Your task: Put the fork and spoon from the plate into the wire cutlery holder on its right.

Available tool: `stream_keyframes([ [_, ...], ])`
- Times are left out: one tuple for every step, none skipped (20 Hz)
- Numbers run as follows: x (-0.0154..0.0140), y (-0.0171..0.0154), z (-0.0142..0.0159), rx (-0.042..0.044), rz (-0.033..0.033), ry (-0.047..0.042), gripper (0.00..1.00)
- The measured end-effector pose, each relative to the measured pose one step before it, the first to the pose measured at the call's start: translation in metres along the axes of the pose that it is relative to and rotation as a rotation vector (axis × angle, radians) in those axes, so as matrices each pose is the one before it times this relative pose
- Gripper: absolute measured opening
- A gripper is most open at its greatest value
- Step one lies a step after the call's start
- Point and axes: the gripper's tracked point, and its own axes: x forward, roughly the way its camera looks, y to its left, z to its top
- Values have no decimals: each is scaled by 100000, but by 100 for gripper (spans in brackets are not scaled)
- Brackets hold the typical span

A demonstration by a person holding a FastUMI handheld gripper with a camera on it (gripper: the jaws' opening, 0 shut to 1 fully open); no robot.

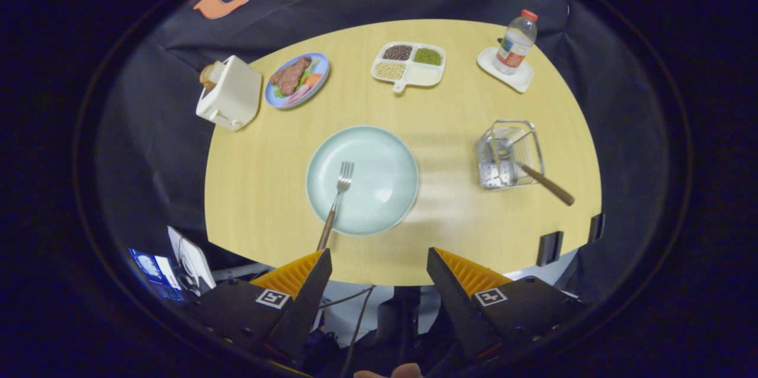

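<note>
Gripper (379,262) was spread apart, holding nothing, back at the table's (456,99) near edge. Fork (336,200) lay on the plate (379,182) just ahead of the fingers, handle overhanging the rim toward the left finger. Spoon (542,179) already sat in the wire cutlery holder (509,153) right of the plate, handle sticking out.

Toaster (231,93), food plate (296,79), divided tray (408,64) (four compartments), bottle (515,43).

Pale blue-green plate (379,188); silver fork (336,200) with brown handle; silver wire cutlery holder (509,156); brown-handled spoon (548,183); light wood table (450,111); cream toaster (231,93); white divided tray (408,65); red-capped bottle (516,41).
</note>
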Motion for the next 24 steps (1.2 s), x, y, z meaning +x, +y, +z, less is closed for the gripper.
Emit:
stream_keyframes([
  [1154, 1132, -642, 954, 79, 1865, 97],
  [1167, 962, -540, 1374, -166, 1436, 97],
  [1109, 923, -417, 1364, -349, 1255, 97],
  [1194, 817, -327, 892, -416, 1193, 97],
  [1161, 657, -158, 655, -357, 708, 97],
  [1153, 424, -90, 151, -1199, 913, 97],
  [1077, 275, 100, 292, -1259, 478, 97],
  [903, 269, -32, 1063, -1110, 714, 97],
  [903, 272, -197, 1547, -464, 1033, 97],
  [751, 436, -74, 1650, 146, 966, 97],
  [659, 340, -113, 1130, -185, 854, 96],
  [384, 247, 454, 387, -125, 1300, 96],
  [456, 210, 61, 337, -465, 995, 94],
  [607, 109, 74, -228, -995, 669, 85],
  [547, 106, 51, -504, -640, 547, 77],
  [519, 137, 47, -309, -356, 337, 68],
  [229, 68, 88, 68, -193, 387, 59],
  [170, 93, -86, 324, -474, 1336, 51],
  [476, -34, -117, 565, 92, 733, 42],
  [183, 28, 33, 498, 114, 544, 31],
  [25, 119, -85, -209, 594, 1086, 23],
  [512, -206, 308, -189, -679, 944, 15],
  [-718, 168, -255, 102, 1805, -151, 7],
  [164, -168, -64, -1537, -152, 374, 7],
])
